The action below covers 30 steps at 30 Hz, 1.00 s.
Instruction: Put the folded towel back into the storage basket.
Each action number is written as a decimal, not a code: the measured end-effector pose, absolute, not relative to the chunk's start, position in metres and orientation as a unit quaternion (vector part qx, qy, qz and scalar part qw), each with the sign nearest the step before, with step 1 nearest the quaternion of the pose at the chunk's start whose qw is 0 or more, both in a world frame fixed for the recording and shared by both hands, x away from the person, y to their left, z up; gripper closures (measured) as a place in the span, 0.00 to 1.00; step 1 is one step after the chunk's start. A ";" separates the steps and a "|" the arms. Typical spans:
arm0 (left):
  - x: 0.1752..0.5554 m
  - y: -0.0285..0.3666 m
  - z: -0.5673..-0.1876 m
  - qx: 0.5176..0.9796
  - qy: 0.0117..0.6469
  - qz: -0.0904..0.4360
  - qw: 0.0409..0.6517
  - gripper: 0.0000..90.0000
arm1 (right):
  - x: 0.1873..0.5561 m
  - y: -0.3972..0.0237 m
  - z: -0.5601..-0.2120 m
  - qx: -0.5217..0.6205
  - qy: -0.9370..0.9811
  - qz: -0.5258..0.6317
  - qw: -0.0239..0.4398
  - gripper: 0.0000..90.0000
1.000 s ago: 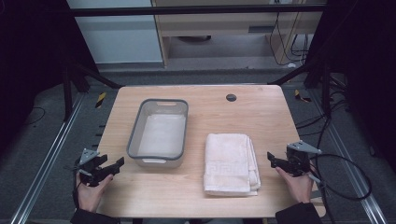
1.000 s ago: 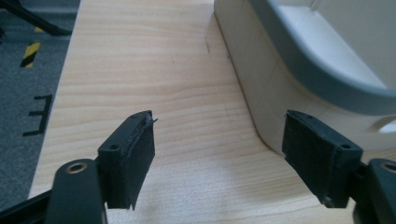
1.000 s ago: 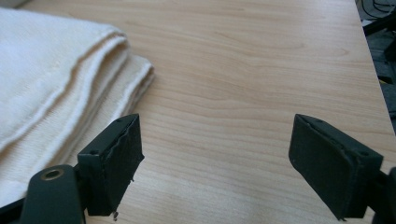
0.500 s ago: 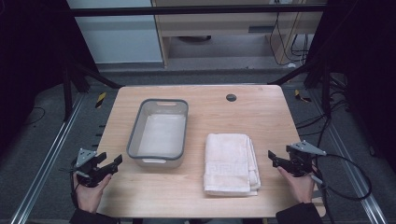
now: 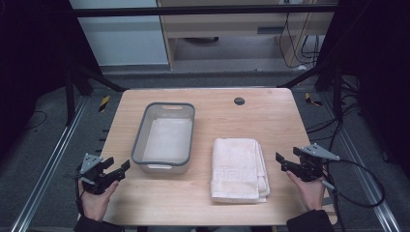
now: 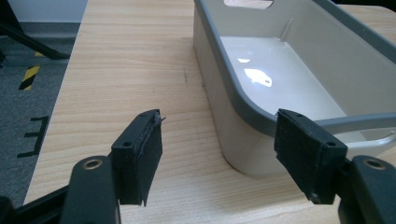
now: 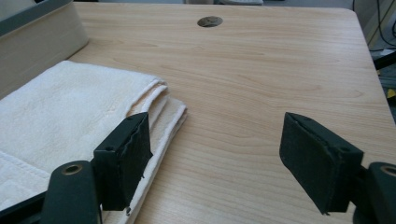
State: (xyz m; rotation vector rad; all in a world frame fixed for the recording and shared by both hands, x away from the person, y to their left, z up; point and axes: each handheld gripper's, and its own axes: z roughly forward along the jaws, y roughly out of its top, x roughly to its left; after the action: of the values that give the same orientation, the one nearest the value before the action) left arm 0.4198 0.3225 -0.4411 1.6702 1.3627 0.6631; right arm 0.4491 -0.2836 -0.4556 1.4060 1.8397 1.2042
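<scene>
Our fingers [image 7: 126,158] gape empty, having just narrowed slightly, at the worktop's [image 5: 270,111] side edges; we judge the soft, light folded towel [image 5: 238,169] best pinched at its layered right edge.

Place: lab-style recording rig, not a home.
Table: pale wooden table [image 5: 270,116] with round black cable hole [image 5: 239,101], framed by black metal struts [image 5: 203,9].
Floor: grey carpet, silver metal floor rails [image 5: 48,166], yellow-black hazard tape [image 5: 104,103].
Background: loose black cables [image 5: 302,46], beige cabinet [image 5: 227,24].
</scene>
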 end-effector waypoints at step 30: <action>0.425 0.294 -0.427 0.672 0.525 0.253 0.457 0.36 | 0.459 -0.271 -0.432 0.483 0.698 0.466 0.249 0.34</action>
State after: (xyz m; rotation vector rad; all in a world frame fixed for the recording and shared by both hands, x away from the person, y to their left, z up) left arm 0.4249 0.2939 -0.4265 1.6568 1.2934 0.6224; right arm 0.4590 -0.2712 -0.4323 1.3163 1.9026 1.2702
